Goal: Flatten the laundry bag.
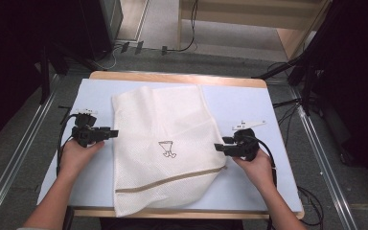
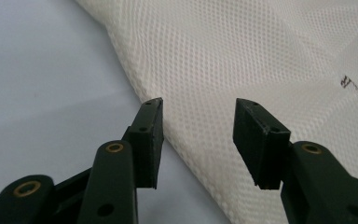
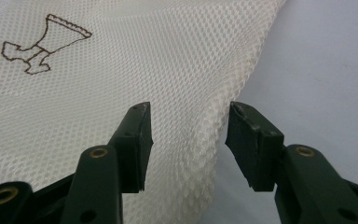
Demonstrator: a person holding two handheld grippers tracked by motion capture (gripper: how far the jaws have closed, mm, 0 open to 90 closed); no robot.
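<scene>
Mesh laundry bag [image 1: 165,143] lies flat mid-tabletop [image 1: 249,103]; left claw [image 1: 112,133] and right claw [image 1: 219,147] flank its side edges, both released, likely lining up to grip them.

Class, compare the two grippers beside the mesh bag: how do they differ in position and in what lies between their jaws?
The left gripper is at the mesh bag's left edge; the right gripper is at its right edge, lower in the high view. The left gripper's own view shows the bag edge between its jaws, and so does the right gripper's. Both are open, held by hands, pointing inward.
</scene>
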